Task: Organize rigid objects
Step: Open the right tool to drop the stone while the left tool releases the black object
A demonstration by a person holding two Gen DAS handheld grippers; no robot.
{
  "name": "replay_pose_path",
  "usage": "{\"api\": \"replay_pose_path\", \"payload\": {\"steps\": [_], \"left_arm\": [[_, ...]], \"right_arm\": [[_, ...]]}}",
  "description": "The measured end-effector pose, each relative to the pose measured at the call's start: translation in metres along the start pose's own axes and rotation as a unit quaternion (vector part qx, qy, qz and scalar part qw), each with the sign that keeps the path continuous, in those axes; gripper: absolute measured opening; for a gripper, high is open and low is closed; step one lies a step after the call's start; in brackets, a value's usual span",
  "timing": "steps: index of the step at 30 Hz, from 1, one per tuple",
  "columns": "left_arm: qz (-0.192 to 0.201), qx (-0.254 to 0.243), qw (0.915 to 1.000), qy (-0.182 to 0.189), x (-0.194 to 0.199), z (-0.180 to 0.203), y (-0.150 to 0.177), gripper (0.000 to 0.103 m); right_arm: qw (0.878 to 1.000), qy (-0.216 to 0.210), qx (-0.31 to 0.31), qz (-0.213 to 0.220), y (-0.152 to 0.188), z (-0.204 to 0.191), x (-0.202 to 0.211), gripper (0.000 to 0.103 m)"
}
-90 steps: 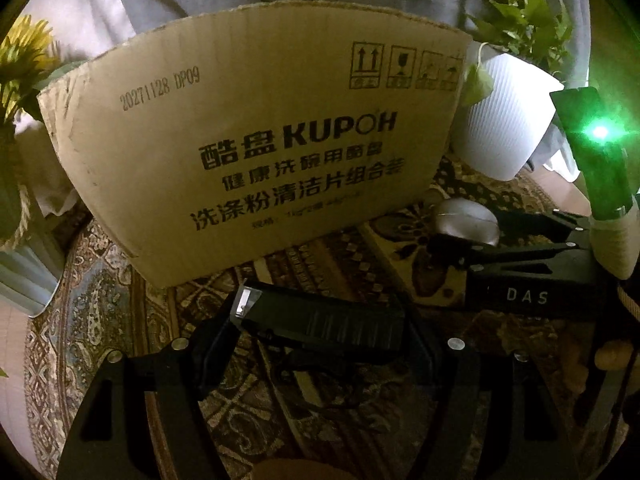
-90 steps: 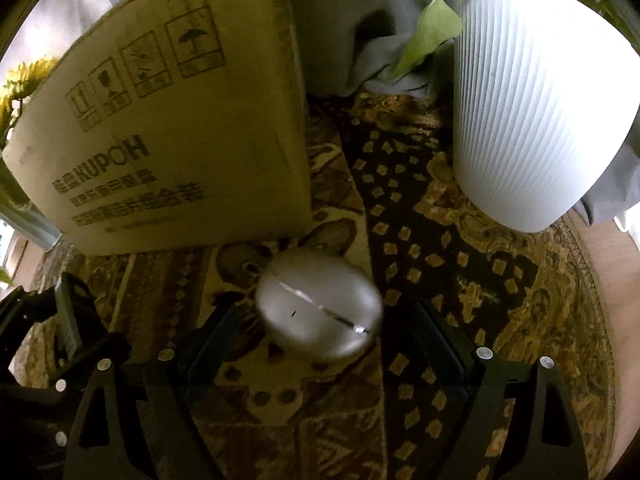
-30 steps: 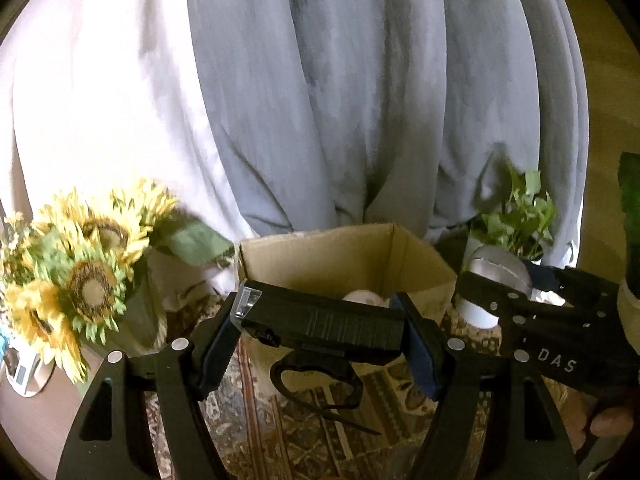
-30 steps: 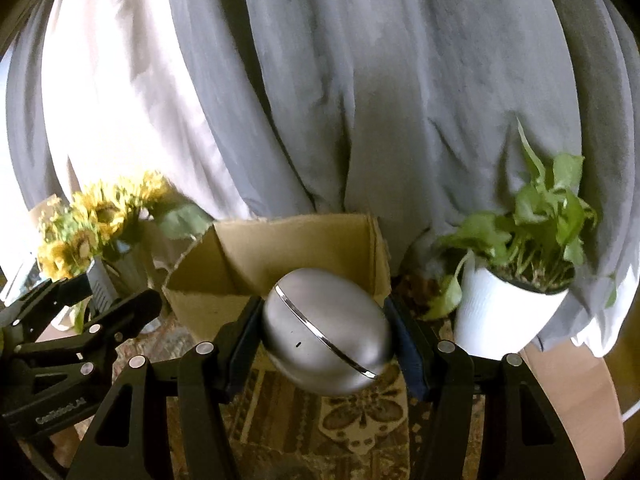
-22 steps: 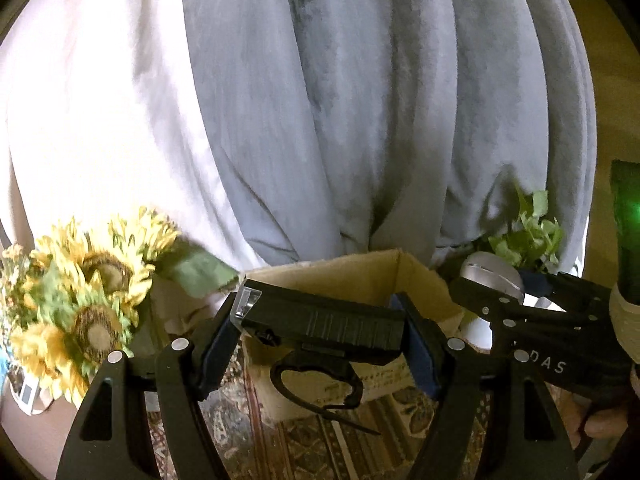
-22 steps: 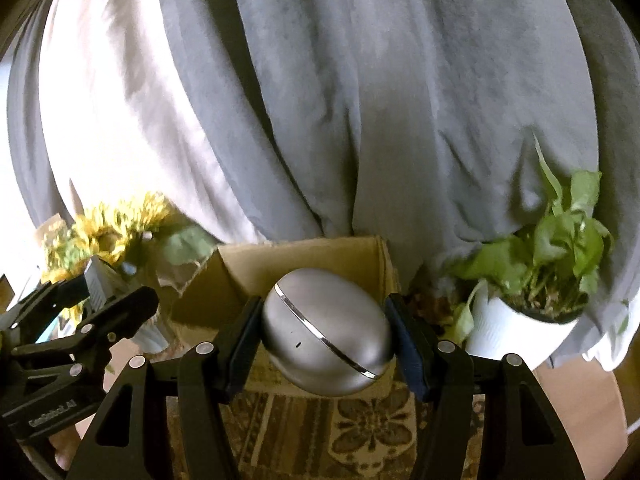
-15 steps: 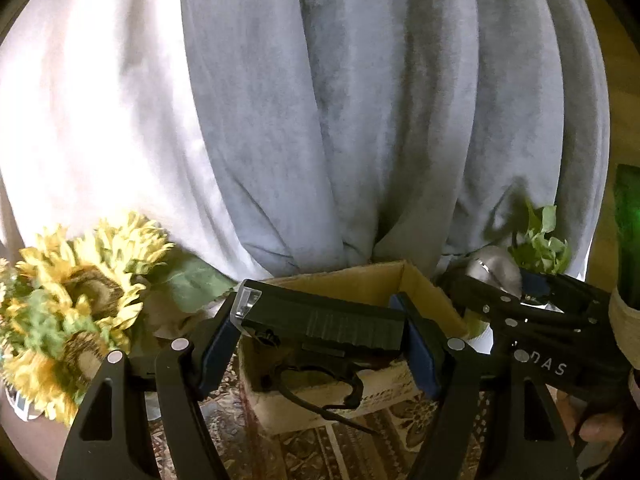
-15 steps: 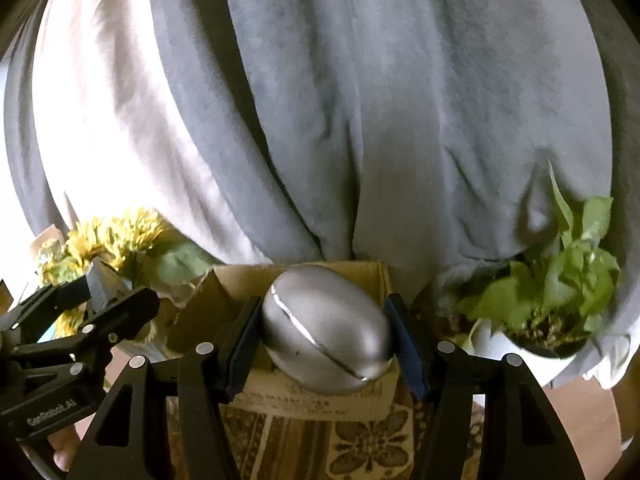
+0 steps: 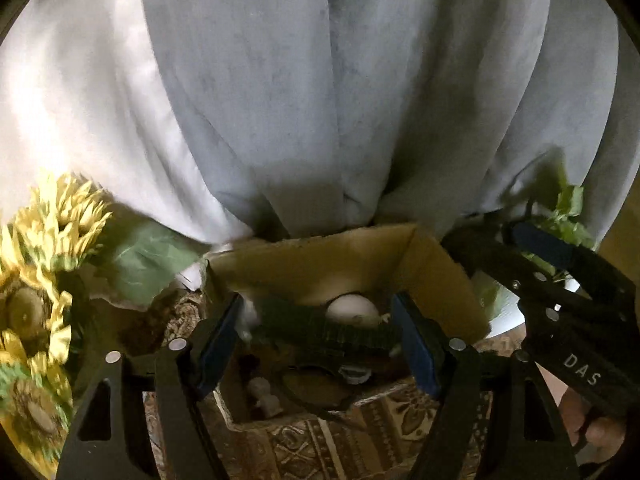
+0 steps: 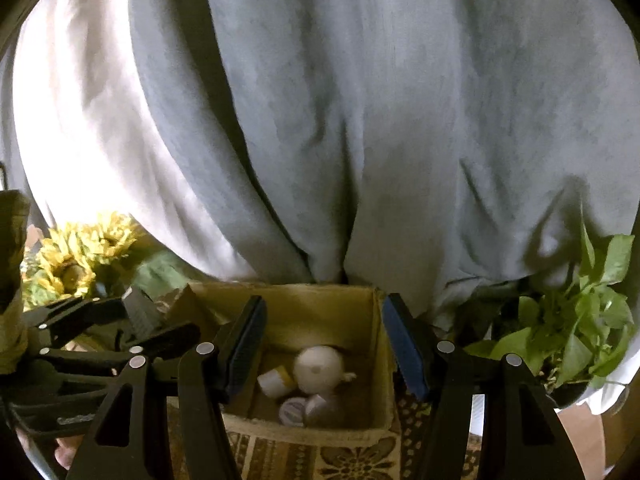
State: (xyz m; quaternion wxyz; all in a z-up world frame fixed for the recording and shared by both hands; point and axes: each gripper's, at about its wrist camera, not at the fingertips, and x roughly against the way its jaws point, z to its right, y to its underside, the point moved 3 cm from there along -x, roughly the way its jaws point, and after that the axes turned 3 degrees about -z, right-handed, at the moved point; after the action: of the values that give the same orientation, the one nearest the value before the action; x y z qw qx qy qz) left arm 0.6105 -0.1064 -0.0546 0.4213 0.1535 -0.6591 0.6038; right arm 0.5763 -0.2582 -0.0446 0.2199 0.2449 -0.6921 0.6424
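Note:
Both grippers hang over an open cardboard box (image 10: 288, 296). My left gripper (image 9: 317, 308) has its jaws opening. The black ridged tool (image 9: 320, 330) with a wire loop lies blurred and tilted between the pads, with a gap showing at its left end. From the right wrist view, that tool (image 10: 138, 314) is still between the left fingers. My right gripper (image 10: 324, 300) stands open with nothing between its blue pads. Below it, the box (image 9: 320, 256) holds a white ball (image 10: 318, 364) and small white cups (image 10: 276, 384). The silver egg-shaped case is not clearly in view.
Sunflowers (image 10: 72, 264) stand left of the box and a leafy potted plant (image 10: 580, 320) stands right of it. A grey curtain (image 10: 360, 120) hangs close behind. A patterned rug (image 10: 320, 460) lies under the box. A person's hand (image 9: 592, 428) grips the right tool.
Both grippers have moved forward over the box. The silver egg-shaped case has left the right gripper's jaws. The black tool has gone blurred and tilted between the left pads.

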Motion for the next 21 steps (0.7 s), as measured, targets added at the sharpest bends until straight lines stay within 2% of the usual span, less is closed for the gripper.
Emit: {"api": "replay_pose_path", "payload": {"steps": [3,7,13,17,21], "left_arm": [[0.011,-0.005,0.9997,-0.021,0.003,0.000,-0.003,0.085],[0.024,-0.009,0.9990,-0.038,0.013,-0.001,0.001,0.086],[0.046,-0.005,0.9975,-0.054,0.035,-0.004,0.018,0.087],[0.058,-0.003,0.9967,-0.057,0.054,-0.002,0.036,0.089],[0.067,-0.008,0.9952,-0.071,0.073,0.003,0.056,0.094]], "right_arm": [[1.000,0.009,-0.003,-0.010,-0.001,0.003,-0.007,0.061],[1.000,0.013,-0.015,-0.018,0.001,0.006,-0.009,0.062],[0.999,0.025,-0.022,-0.003,0.009,0.003,0.009,0.066],[0.999,0.027,-0.031,0.010,0.019,0.000,0.030,0.080],[0.999,0.041,-0.026,0.025,0.032,-0.006,0.054,0.088]]}}
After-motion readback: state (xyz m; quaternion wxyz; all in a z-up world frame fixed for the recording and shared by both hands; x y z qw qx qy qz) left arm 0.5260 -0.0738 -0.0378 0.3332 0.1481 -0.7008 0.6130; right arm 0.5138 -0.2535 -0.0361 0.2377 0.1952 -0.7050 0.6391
